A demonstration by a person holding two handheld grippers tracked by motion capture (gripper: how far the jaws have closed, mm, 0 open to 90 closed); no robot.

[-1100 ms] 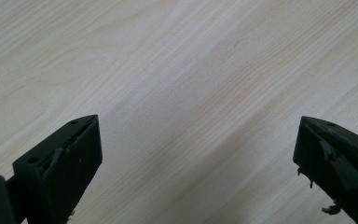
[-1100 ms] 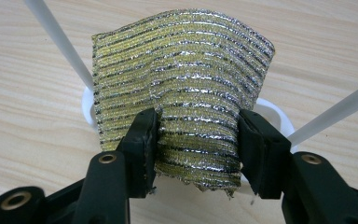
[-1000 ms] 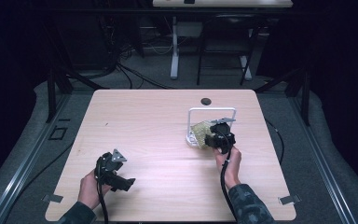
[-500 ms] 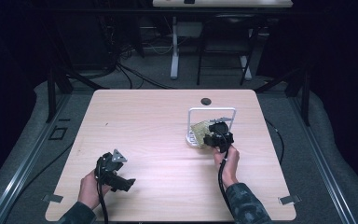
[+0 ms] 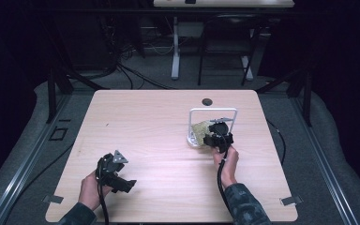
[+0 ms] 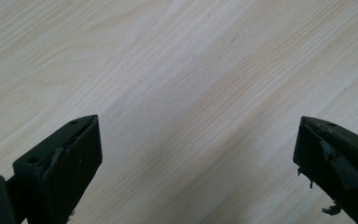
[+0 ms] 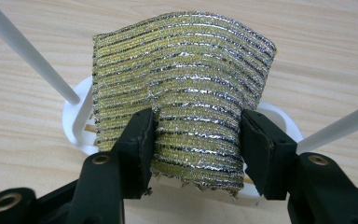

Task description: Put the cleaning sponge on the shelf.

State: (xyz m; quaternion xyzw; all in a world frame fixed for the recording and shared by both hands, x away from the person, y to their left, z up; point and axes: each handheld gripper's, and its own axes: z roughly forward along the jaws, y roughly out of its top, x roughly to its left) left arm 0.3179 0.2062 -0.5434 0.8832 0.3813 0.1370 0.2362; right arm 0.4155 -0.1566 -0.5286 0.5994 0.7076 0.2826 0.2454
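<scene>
The scouring cloth, a gold and silver striped piece with a metallic glint, is pinched between the two jaws of the right gripper. It bows outward between them, which tells me the jaws are squeezing its lower part from both sides and not just resting against it. It stands upright over the round white base of a small stand, and seen from above it sits inside the stand's thin white frame, toward the right of the worktop. My guess is that it is held high and flat like this so it can be draped on the frame or lifted clear of it (I cannot say which from here).

The base has a shallow dish shape. Something pale shows under the cloth's lower edge, but it is too hidden to name, so I cannot say what the dish holds.

The right hand reaches in from the near edge, cable trailing back along the forearm.

Well apart, near the front left of the worktop, the left gripper is held low in the left hand. Its jaws stand wide apart with bare wood between them and nothing in them. It looks parked out of the way, ready if a second hold is needed.

A small dark round hole sits in the worktop near the far edge, beyond the stand.
</scene>
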